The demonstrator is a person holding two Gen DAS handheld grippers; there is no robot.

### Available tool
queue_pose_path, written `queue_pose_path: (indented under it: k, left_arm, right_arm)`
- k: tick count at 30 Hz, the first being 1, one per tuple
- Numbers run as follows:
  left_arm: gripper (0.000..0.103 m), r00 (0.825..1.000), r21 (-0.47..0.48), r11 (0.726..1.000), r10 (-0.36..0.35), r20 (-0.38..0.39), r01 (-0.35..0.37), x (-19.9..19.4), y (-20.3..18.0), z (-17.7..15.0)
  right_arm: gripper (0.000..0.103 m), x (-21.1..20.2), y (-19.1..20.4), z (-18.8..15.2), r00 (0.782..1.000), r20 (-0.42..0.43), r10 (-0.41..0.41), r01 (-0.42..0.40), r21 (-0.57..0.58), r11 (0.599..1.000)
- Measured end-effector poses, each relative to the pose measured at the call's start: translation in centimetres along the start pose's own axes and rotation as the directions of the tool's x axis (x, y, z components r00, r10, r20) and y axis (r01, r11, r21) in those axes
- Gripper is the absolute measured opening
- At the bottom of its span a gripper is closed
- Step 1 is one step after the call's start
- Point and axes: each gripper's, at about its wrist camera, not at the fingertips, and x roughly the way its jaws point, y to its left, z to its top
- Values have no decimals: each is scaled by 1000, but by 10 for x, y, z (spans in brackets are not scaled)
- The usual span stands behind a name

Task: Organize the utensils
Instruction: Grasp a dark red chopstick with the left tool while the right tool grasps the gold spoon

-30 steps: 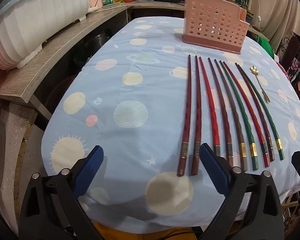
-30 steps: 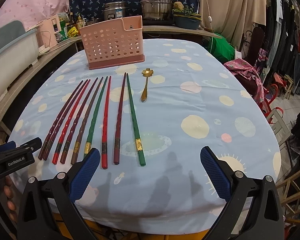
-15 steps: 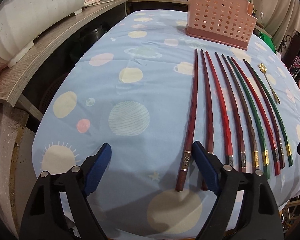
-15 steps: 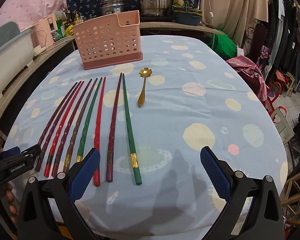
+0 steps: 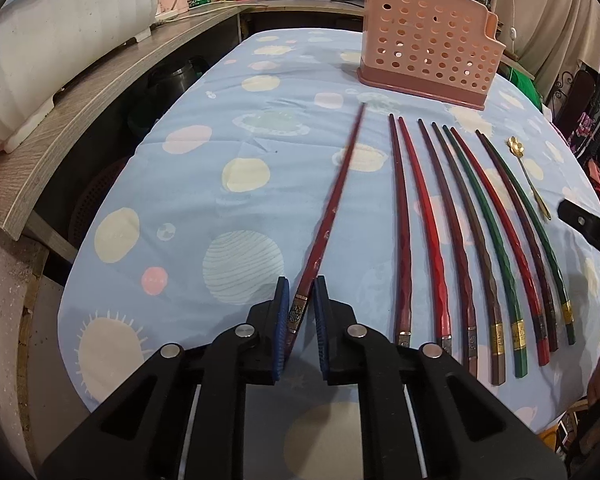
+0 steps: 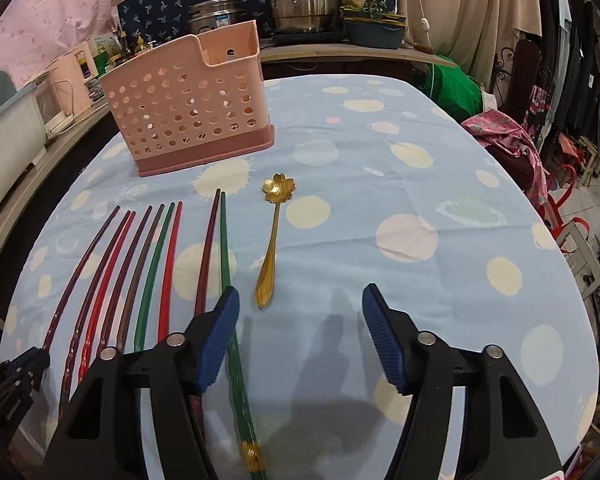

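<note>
My left gripper (image 5: 301,322) is shut on the thick end of a dark red chopstick (image 5: 332,204), which slants away from the row of several chopsticks (image 5: 476,232) on the blue cloth. A pink perforated utensil holder (image 5: 428,60) stands beyond them. My right gripper (image 6: 296,336) is open and empty, low over the cloth just behind the handle of a gold flower spoon (image 6: 272,240). Its left finger (image 6: 216,336) sits over the green chopstick (image 6: 228,292). The holder (image 6: 188,96) and chopstick row (image 6: 140,272) show in the right wrist view too.
The round table with blue dotted cloth (image 6: 420,200) has a wooden counter (image 5: 80,120) along its left with a white tub (image 5: 40,48). Pots (image 6: 300,0) stand behind. Pink fabric on a chair (image 6: 508,136) lies right. The left gripper's body (image 6: 8,376) shows at lower left.
My left gripper closed on the leftmost dark red chopstick and swung it left, out of the row. My right gripper moved forward and lower toward the spoon, still open.
</note>
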Motion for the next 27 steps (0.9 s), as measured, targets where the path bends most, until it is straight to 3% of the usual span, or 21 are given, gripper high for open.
queue_pose_path:
  k: [6,12,20,27]
  left_arm:
    - [10,1000,-1,1000,0,4,0,1,-2,1]
    - [10,1000,-3,1000,3,10,-3,1,-3,1]
    - [9,1000,-21,1000,-17,0,17,-2,3,1]
    - [7,999,-33,999,-26,36,27,-19,6,4]
  right_arm:
    - [36,23,9,4,1000,-15,1,-1,-19,1000]
    - [12,23,9,3,1000,-17,5,-6,-29,1000]
    - [10,5,2,1,999,1,39,-39,-6,999]
    - [10,-26,-9,8,996,59,60,-62,25,998]
